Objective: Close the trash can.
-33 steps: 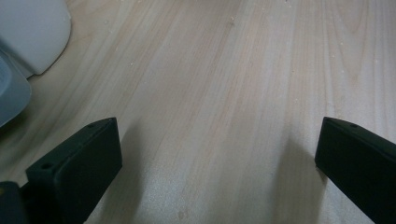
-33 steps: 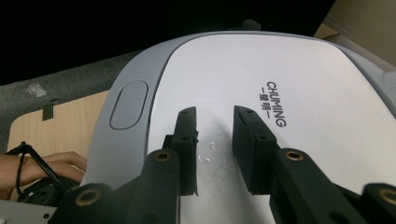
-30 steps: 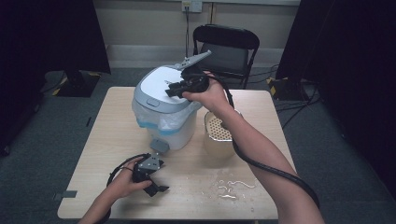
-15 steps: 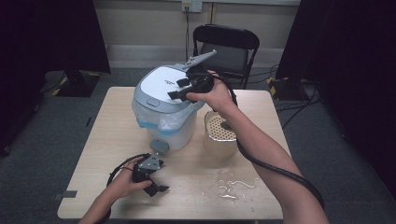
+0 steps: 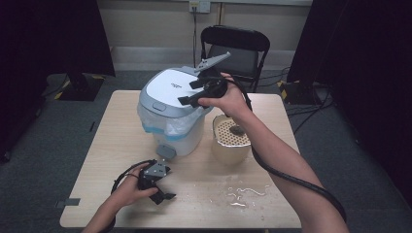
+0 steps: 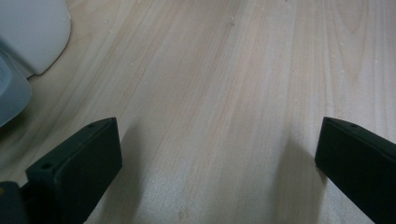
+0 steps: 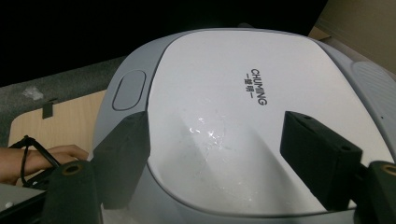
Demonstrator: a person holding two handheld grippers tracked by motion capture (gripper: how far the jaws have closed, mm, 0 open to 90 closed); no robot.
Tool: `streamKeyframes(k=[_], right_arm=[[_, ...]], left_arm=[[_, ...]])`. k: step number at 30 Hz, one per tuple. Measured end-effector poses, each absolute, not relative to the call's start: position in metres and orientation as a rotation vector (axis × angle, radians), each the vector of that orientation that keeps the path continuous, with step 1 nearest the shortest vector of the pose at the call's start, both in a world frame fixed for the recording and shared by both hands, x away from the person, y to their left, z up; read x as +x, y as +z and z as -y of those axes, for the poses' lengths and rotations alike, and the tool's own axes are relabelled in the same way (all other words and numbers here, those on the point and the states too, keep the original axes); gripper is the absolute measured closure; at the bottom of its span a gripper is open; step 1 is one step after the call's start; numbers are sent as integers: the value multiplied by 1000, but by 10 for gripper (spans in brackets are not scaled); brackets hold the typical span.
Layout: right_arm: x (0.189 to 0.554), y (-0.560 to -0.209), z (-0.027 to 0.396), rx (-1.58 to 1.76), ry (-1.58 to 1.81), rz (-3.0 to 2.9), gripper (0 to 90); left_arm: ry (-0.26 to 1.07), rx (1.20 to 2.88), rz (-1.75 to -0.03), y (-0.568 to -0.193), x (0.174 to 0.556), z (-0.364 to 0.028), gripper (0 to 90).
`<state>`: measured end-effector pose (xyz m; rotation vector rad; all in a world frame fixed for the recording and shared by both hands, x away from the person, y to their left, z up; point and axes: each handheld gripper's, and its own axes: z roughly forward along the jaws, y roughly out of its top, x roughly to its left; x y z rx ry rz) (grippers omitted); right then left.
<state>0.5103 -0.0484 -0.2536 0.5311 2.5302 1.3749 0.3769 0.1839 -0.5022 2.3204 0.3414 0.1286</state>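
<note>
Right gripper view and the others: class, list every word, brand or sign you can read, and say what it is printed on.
"CHUMING": on the white lid of the cooker.
Small characters under it: too small to read.
High view: the lid's mark is blurred.

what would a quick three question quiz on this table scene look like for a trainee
1. True or false: the right hand-held gripper is over the white lid of the appliance.
2. What rests beside the appliance, under the right forearm?
A. a perforated container
B. a kettle
C. a plate
3. Fill in: the left hand-held gripper has its jaws ____ over the bare table.

Key: 1 true; 2 A; 3 open
</note>
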Motion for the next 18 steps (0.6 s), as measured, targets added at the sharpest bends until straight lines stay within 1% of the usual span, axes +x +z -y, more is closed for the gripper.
streamKeyframes(k=[10, 18], right_arm=[[499, -255, 61, 532, 1367, -2535, 235], [488, -257, 80, 542, 1375, -2531, 225]], left_arm=[[128, 2319, -343, -502, 376, -184, 0], [129, 2315, -345, -503, 376, -184, 0]])
